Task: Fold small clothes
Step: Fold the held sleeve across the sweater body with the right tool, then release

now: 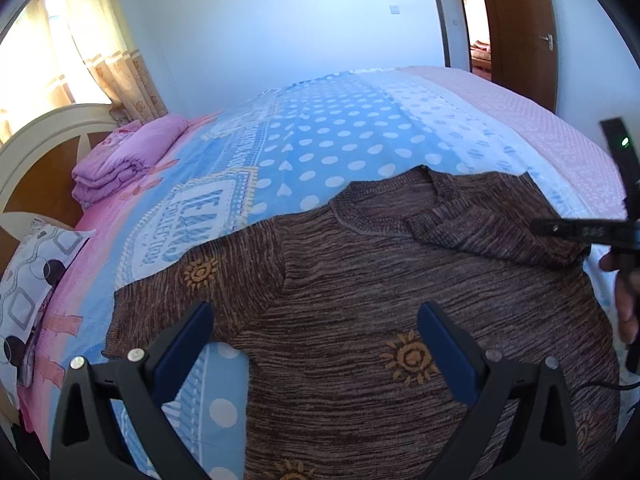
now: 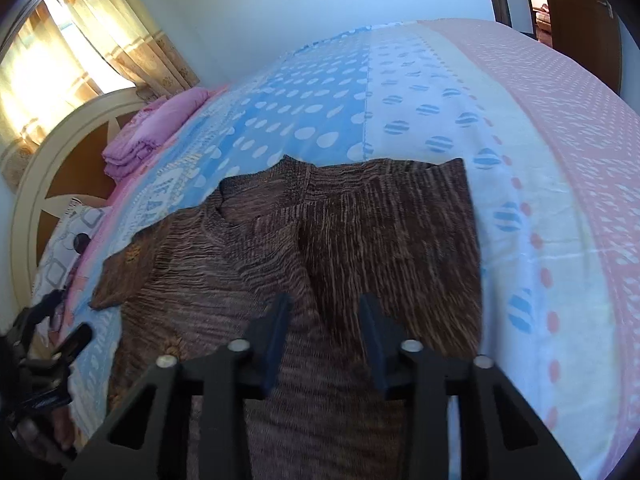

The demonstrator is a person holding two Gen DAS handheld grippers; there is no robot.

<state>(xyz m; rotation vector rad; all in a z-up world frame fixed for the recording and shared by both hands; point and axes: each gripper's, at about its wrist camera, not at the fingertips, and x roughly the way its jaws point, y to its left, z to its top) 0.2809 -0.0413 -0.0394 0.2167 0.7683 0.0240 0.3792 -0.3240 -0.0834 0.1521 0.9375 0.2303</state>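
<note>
A brown knit sweater [image 1: 360, 288] with small orange sun motifs lies on the bed, neckline away from me. Its right sleeve is folded in over the chest [image 2: 384, 224]; its left sleeve [image 1: 160, 300] lies spread out flat. My left gripper [image 1: 316, 320] is open and empty just above the sweater's left side, near the armpit. My right gripper [image 2: 324, 312] is partly open over the folded right part, with a raised fold of knit between its blue pads [image 2: 276, 336], not pinched. The right gripper also shows at the right edge of the left wrist view [image 1: 580, 232].
The bed has a blue polka-dot cover [image 1: 320, 148] with a pink band [image 2: 560, 120] on the right. A folded purple blanket [image 1: 120, 160] and a patterned pillow [image 1: 32, 280] lie by the headboard at left. Curtains, a wall and a wooden door [image 1: 520, 20] stand behind.
</note>
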